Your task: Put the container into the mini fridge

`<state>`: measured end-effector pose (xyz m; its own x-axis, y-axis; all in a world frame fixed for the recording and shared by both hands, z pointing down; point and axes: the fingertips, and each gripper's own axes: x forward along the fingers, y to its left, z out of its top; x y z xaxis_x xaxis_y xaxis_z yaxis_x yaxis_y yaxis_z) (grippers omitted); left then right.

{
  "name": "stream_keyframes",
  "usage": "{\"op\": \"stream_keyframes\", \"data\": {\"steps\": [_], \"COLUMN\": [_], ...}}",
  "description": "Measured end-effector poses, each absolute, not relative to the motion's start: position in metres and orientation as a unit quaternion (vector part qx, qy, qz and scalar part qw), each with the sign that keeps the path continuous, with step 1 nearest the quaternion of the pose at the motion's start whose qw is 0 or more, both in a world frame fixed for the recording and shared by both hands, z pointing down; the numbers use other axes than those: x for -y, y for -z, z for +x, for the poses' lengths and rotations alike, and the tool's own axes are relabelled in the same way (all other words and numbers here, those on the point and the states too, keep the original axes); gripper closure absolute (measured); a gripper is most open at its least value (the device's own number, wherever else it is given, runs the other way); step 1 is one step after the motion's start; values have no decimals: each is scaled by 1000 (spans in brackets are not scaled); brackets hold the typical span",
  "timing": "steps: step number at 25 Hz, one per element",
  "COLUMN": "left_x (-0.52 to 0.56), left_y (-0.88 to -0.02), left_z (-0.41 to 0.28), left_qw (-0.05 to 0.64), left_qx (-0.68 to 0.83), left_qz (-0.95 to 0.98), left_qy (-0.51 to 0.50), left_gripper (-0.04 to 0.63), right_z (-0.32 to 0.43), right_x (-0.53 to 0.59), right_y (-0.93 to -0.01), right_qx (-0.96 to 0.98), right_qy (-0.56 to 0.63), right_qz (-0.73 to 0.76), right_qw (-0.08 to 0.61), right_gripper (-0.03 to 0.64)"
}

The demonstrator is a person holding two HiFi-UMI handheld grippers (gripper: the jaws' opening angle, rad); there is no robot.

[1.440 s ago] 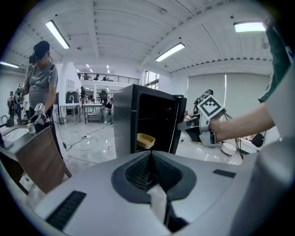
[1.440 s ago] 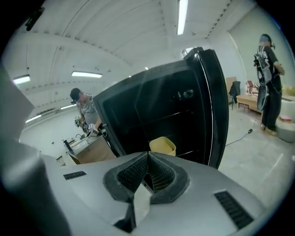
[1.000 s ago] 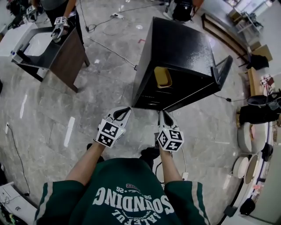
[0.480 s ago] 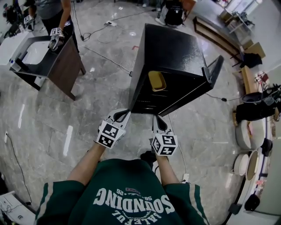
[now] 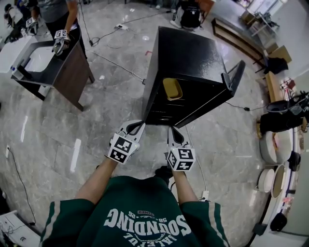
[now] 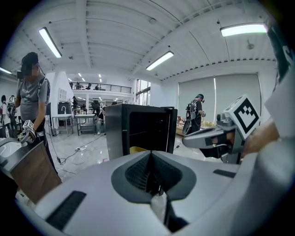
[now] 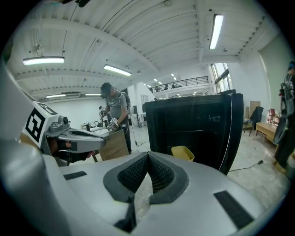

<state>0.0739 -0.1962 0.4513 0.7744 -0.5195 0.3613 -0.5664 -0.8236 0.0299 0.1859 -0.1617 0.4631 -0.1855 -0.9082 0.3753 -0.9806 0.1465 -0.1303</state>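
A yellow container lies inside the black mini fridge, whose door stands open to the right. The same container shows as a yellow tub on the fridge's lower shelf in the right gripper view, and as a yellow sliver in the left gripper view. Both grippers hang side by side in front of the fridge, clear of it. My left gripper is shut and holds nothing. My right gripper is shut too, also with nothing in it.
A dark desk with a white sink top stands at the far left, with another person working at it with grippers. Cables run over the grey marble floor. Shelving, round plates and bags line the right side.
Over the last second both grippers drew back a little from the fridge front and my view shifted slightly. The container stays inside the fridge and the jaws stay closed.
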Motion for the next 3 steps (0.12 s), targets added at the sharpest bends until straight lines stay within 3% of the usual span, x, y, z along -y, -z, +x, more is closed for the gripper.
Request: {"op": "stream_keyframes", "data": {"steps": [3], "left_x": [196], "left_y": [-448], "left_z": [75], "left_qw": [66], "left_qx": [290], "left_qz": [940], "left_qy": [-168], "left_gripper": [580], "right_z": [186], "right_x": [162], "right_y": [-461], "right_qx": [752], "right_qy": [-173], "right_qz": [628], "right_qw": [103], "right_gripper": [583]}}
